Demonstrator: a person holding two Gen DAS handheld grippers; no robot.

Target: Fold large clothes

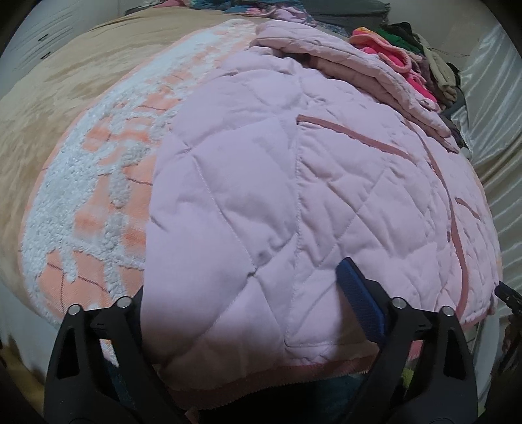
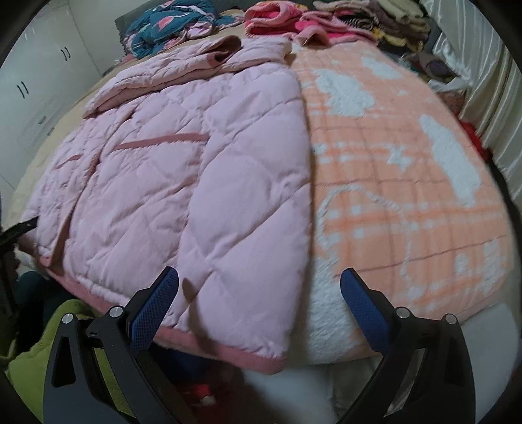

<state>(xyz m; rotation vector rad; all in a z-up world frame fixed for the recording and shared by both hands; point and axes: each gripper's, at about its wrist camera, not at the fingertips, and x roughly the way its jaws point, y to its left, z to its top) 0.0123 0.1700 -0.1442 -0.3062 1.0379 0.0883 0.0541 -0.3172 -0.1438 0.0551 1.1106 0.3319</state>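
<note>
1. Left wrist view: I see the pink quilted jacket (image 1: 277, 202) spread on the bed, over an orange-and-white fleece blanket (image 1: 98, 202), its hem hanging just past the near edge. My left tongs (image 1: 248, 313) straddle that hem. The right blue pad (image 1: 359, 300) lies on top of the fabric, while the left finger is hidden under the jacket's edge. I read them as spread wide with cloth between them, not clamped.

2. Same view, risk: if I close here I may catch the blanket along with the jacket, since the lower finger sits right where the two meet. A shallow bite could also let the puffy padding slide out.

3. Same view, surroundings: a folded sleeve or hood (image 1: 359, 65) rests on the jacket's far end, and a pile of bright clothes (image 1: 401, 58) lies just beyond it.

4. Right wrist view: my right tongs (image 2: 259, 306) hover agape over the jacket's near corner (image 2: 261, 339), nothing pinched. Their left pad (image 2: 156, 306) is above the jacket and their right pad above the blanket (image 2: 407, 195).

5. Same view, risk: this picture is blurred, so my aim at the corner is uncertain. The two grips may land unevenly and skew the fold.

6. Same view, obstacles: a dark blue patterned heap (image 2: 169, 22) and a stack of folded clothes (image 2: 375, 16) crowd the far end of the bed, leaving little room to fold forward.
</note>
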